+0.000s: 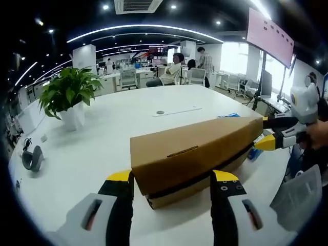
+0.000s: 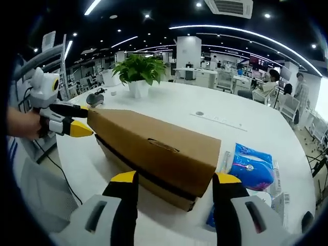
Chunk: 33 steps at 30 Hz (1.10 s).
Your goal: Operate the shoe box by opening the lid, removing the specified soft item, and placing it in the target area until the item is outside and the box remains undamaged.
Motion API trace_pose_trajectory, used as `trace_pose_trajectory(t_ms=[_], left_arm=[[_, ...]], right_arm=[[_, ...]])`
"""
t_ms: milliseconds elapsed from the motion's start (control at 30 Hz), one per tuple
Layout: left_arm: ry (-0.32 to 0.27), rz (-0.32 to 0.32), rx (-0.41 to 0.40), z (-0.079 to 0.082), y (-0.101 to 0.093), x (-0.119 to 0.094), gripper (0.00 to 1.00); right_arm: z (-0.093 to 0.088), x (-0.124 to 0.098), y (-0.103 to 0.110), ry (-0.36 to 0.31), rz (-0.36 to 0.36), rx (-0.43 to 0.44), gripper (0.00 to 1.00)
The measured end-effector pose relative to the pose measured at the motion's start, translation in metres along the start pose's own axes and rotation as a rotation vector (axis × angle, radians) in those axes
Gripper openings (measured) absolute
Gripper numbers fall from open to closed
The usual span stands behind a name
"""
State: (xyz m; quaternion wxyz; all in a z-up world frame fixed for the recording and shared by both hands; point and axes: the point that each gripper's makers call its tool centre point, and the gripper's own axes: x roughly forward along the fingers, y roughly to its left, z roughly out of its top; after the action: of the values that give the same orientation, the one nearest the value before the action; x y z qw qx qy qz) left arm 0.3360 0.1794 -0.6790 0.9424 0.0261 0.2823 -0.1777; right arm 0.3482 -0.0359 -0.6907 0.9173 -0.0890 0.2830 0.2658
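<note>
Left tool (image 1: 172, 182) and right tool (image 2: 176, 183) both gape wide, holding nothing, straddling opposite ends of the closed shoe box (image 1: 193, 152) near the white worktop (image 1: 118, 125) edge, bare surface stretching far, blue packet (image 2: 251, 166) beside.

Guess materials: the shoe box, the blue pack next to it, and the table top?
Shoe box: looks like corrugated cardboard, matte brown, with a slot cut in the lid. Blue pack: apparently thin glossy plastic film, wrinkled with highlights; contents unclear. Table: smooth white top with soft reflections, probably laminate or painted board.
</note>
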Motion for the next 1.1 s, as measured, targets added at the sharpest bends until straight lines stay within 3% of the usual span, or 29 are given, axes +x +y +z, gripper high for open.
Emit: trace_pose_trajectory(t_ms=[633,900,1100], left_arm=[[0.056,-0.011,-0.022,-0.024,-0.002,0.011,0.61],[0.061,-0.008,-0.041,-0.026,0.001,0.014,0.60],[0.076,-0.018,-0.082,-0.030,0.001,0.017,0.60]], right_arm=[[-0.018,0.011,0.003,0.051,0.004,0.063,0.60],[-0.022,0.013,0.006,0.066,0.014,0.080,0.62],[-0.025,0.015,0.006,0.086,0.031,0.179,0.63]])
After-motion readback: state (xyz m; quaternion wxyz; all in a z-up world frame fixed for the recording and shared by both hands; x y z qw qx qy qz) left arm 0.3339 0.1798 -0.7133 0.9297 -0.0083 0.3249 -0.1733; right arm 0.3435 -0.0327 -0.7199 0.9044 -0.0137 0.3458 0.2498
